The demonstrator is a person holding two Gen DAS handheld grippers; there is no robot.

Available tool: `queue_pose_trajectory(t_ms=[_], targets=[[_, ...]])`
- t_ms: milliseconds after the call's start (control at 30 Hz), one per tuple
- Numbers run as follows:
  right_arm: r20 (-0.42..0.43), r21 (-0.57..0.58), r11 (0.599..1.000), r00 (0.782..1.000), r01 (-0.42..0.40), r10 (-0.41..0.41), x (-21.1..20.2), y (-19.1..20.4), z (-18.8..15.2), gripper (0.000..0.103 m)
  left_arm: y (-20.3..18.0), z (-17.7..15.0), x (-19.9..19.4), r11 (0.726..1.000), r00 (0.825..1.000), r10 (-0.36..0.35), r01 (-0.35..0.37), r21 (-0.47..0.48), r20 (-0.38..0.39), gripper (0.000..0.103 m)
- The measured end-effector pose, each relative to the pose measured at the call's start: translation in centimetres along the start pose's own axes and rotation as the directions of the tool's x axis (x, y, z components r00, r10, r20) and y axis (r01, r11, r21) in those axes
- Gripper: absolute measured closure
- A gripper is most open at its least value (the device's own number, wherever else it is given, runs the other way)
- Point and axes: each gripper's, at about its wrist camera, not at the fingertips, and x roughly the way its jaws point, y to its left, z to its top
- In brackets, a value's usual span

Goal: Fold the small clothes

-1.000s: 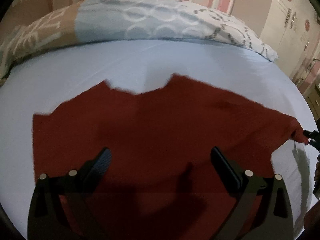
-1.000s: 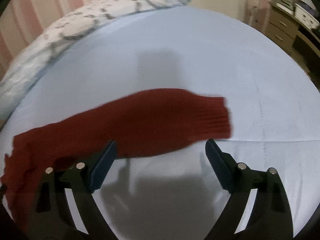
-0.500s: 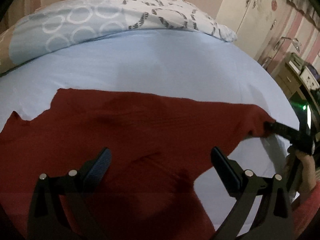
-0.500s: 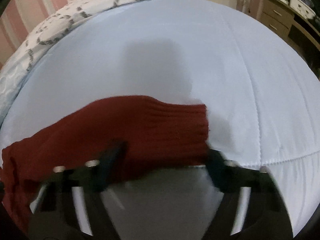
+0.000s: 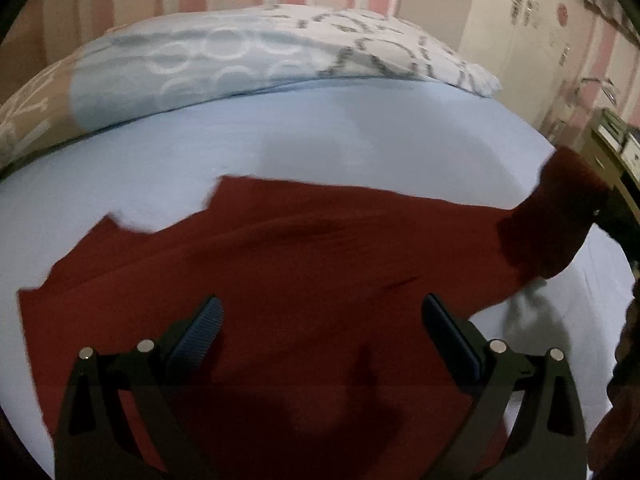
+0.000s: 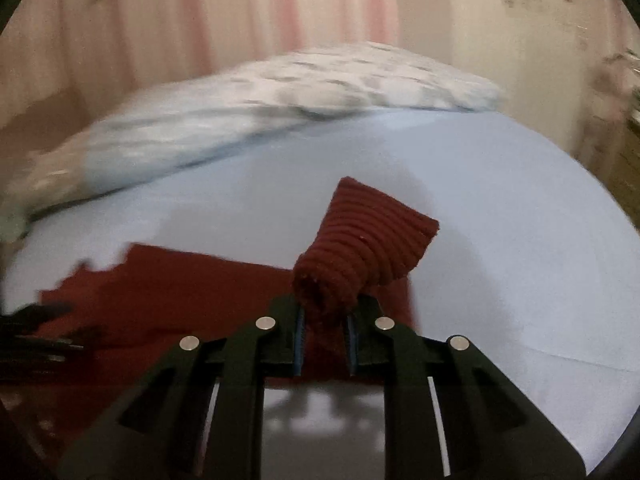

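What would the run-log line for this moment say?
step: fold sleeve | right gripper: jaws just closing, shut on ribbed cuff, lifted off bed sheet | left gripper: open above sweater body

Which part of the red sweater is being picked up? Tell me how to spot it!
Find the big bed with the pale blue sheet. A dark red sweater lies flat on it. At its right end, the ribbed sleeve cuff is pinched in the right hand-held gripper and sticks up, the only lifted, ridged part.
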Motion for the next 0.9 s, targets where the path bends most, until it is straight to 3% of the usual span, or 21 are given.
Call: queue_pose_trajectory(t_ms=[100, 267, 367, 433, 533, 633, 767, 900], targets=[[-0.034, -0.047, 0.991, 0.991, -0.128, 0.126, 1.5, 6.1, 0.9, 0.087, 3.0, -1.2, -1.5, 0.998, 0.998, 0.063, -0.063, -0.008, 0.004, 0.003], [-0.127, -0.172, 0.947, 0.959, -0.272, 0.253, 3.9, 16.4, -0.2, 0.087, 8.6, -3.0, -4.4, 0.985, 0.987, 0.161, -0.161, -0.054, -0.007, 0.003], [-0.235, -0.182, 0.927, 0.93, -0.329, 0.284, 6.5, 20.2, -2.2, 0.086, 11.1, -3.8, -5.8, 0.978, 0.981, 0.191, -0.192, -0.081, -0.014, 0.003], [-0.29, -0.204, 0.925, 0.922, -0.322, 0.257, 8.0, 22.0, -4.0, 0.076, 12.4, -4.6, -6.3, 0.975, 0.979, 0.201, -0.202, -0.093, -0.025, 0.003], [-0.353, -0.189, 0.922, 0.9, -0.338, 0.257, 9.7, 22.0, -5.1, 0.058, 13.5, -5.7, -6.3, 0.97, 0.974, 0.219, -0.223, -0.093, -0.05, 0.003], [-0.318, -0.173, 0.926, 0.909, -0.335, 0.269, 8.0, 20.1, -4.7, 0.039, 12.8, -6.0, -5.8, 0.977, 0.982, 0.185, -0.189, -0.101, -0.046, 0.003], [-0.251, -0.194, 0.949, 0.948, -0.248, 0.196, 5.9, 17.0, -4.1, 0.034, 10.7, -5.3, -4.4, 0.986, 0.992, 0.124, -0.127, -0.112, -0.031, 0.003], [-0.231, -0.167, 0.973, 0.966, -0.161, 0.12, 5.1, 13.1, -4.5, 0.034, 7.8, -4.0, -2.1, 0.991, 0.998, 0.042, -0.047, -0.129, -0.042, 0.003]])
